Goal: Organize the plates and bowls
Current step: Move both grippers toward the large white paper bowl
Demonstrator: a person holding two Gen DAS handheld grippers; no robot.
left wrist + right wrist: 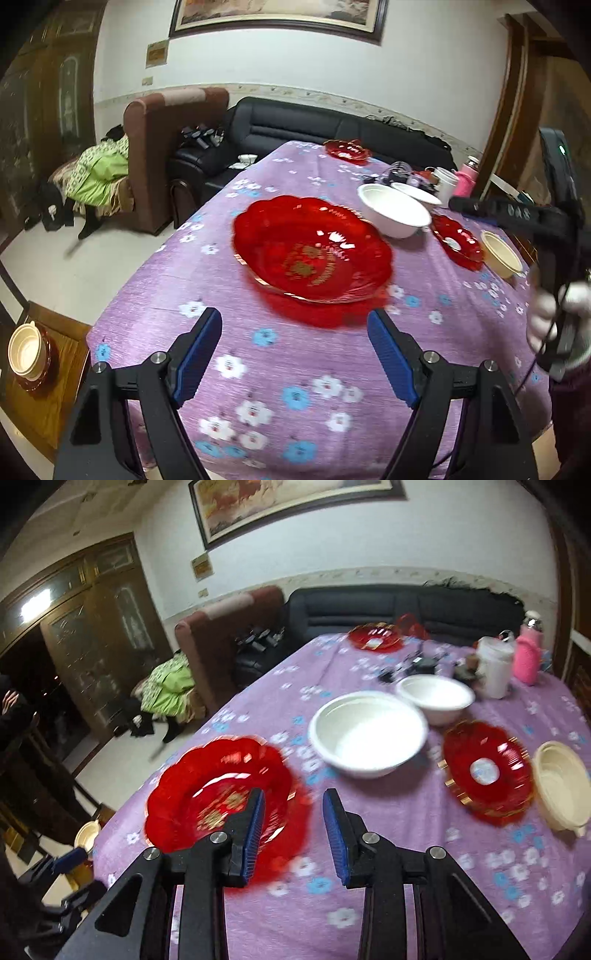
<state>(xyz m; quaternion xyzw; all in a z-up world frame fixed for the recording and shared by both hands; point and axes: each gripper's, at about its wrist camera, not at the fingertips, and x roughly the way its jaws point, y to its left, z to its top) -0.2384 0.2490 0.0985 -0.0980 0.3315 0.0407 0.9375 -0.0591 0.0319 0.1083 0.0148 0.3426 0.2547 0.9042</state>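
Tableware spread over a bench (pixel 155 295) under a purple flowered cloth; entries follow.

Large red scalloped plate (pixel 312 249): lies flat near the front left of the bench. Seen from the left wrist, it sits straight ahead of the left hand-held gripper (pixel 295 343), just beyond the fingertips, not touching. Round, so no long axis governs approach; the near rim is the closest edge to clamp.

Left hand-held gripper: fingers spread wide, nothing between them.

Right hand-held gripper (pixel 293 830): fingers apart, narrower gap, nothing held. Its left finger overlaps the large plate's right edge in the right wrist view; contact cannot be told.

Two white bowls (pixel 369 734) (pixel 436 699): side by side at mid-bench, ahead of the right hand-held gripper.

Smaller red plate (pixel 487 771): right of the white bowls, with a cream bowl (pixel 563 782) just beside it.

Third red plate (pixel 376 637): at the far edge, well apart.

Cream bowl set in a red plate (pixel 27 354): on a low wooden stand off the bench's left, seemingly the sorting spot.

Judgement: the left hand-held gripper is squarely lined up on the large plate, which looks the likelier pick.
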